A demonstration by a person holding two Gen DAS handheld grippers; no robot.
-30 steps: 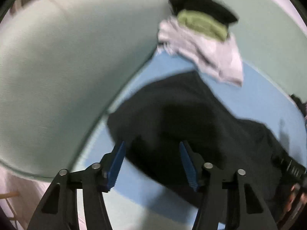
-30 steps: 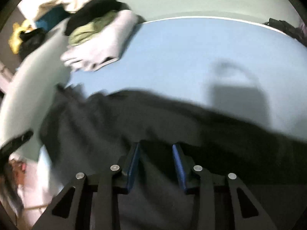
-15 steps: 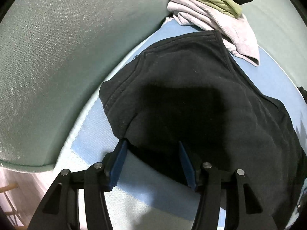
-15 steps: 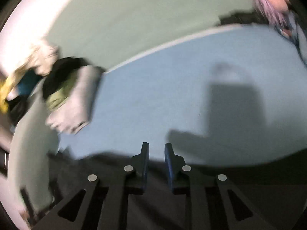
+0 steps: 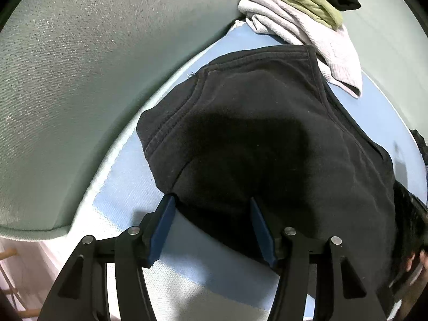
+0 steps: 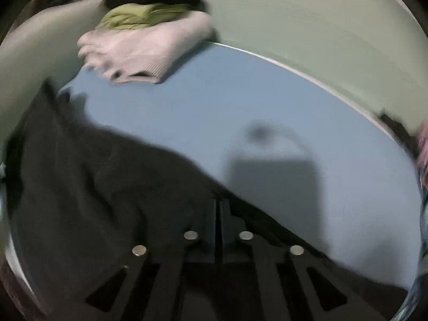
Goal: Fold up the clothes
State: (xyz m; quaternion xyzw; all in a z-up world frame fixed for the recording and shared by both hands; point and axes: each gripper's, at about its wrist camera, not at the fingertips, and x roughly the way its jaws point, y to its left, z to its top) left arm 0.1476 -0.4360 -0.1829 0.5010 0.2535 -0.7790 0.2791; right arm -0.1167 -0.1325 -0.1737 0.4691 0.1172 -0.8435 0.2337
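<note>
A black sweatshirt (image 5: 267,139) lies spread on a blue mat (image 5: 128,182); its stitched hem faces the left edge. My left gripper (image 5: 211,208) is open, its blue pads either side of the garment's near edge, low over it. In the blurred right wrist view the same black sweatshirt (image 6: 101,176) covers the lower left of the blue mat (image 6: 267,112). My right gripper (image 6: 219,208) is shut on a fold of its edge.
A stack of folded clothes, pale pink (image 5: 315,32), olive green (image 5: 307,0) and black, sits at the mat's far corner; it also shows in the right wrist view (image 6: 144,42). Grey-green cushions (image 5: 67,80) surround the mat. More clothing lies at the right edge (image 6: 401,133).
The right gripper closed from open onto the sweatshirt's edge and swung with it. The left gripper stayed open and settled over the garment's near edge.
</note>
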